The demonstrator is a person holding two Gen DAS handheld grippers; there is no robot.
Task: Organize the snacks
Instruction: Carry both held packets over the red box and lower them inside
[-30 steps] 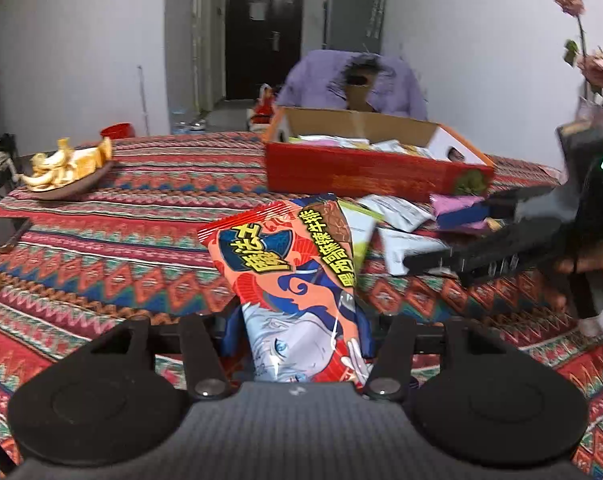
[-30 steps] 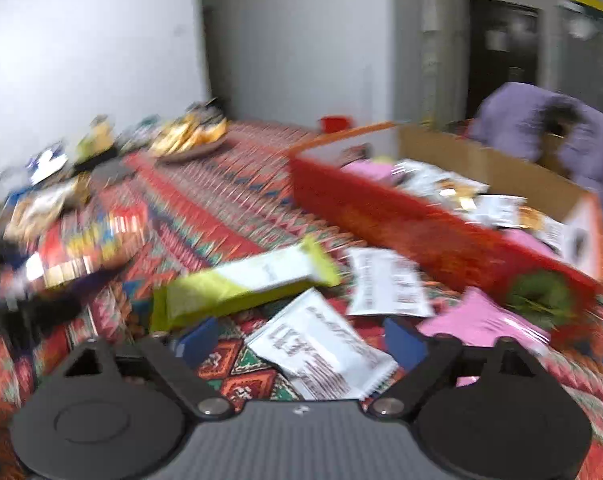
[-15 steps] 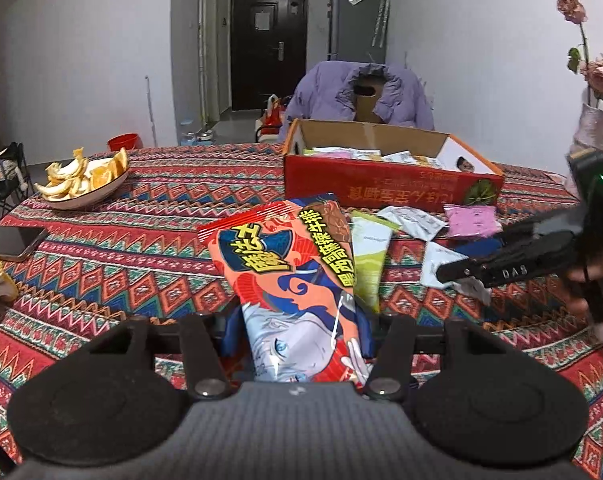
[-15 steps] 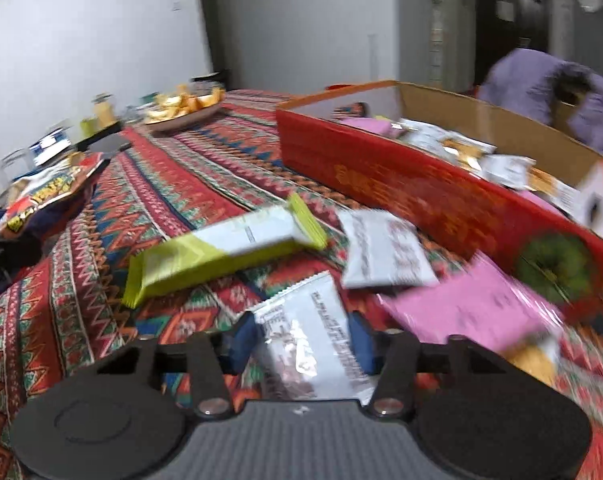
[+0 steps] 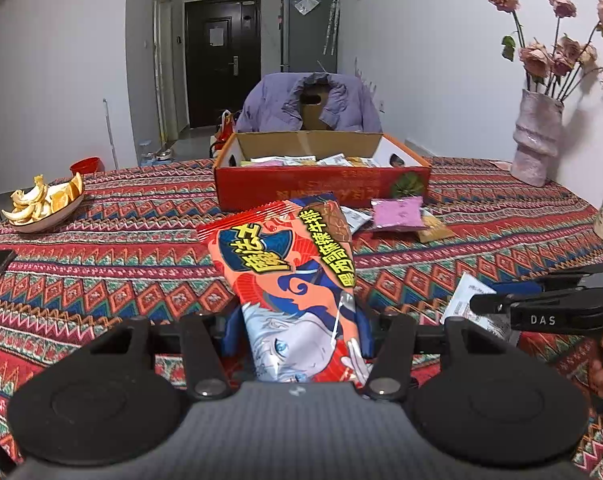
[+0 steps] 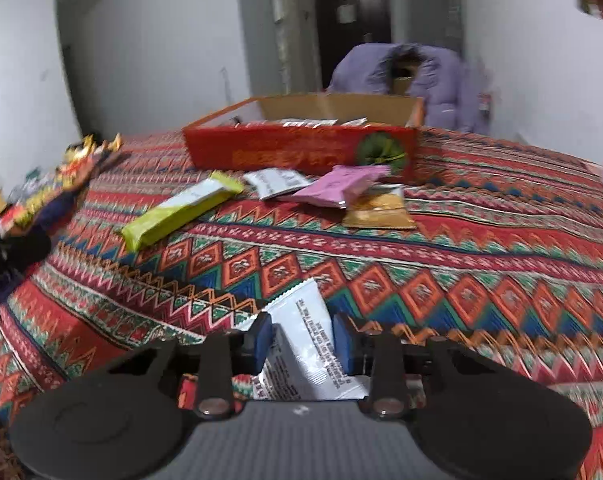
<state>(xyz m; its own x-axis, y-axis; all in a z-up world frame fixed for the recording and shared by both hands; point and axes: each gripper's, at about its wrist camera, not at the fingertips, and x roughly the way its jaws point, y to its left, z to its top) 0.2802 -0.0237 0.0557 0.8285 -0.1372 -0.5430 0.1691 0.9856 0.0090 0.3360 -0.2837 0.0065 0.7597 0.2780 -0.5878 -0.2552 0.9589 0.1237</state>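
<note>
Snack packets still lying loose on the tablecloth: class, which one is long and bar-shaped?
The yellow-green packet, lying leftmost. The white packet, pink packet and gold packet beside it are short, squarish pouches.

White walls [image 5: 53, 80], a dark door [image 5: 221, 60] down the hall, a purple jacket [image 5: 309, 104] draped over a chair.
</note>
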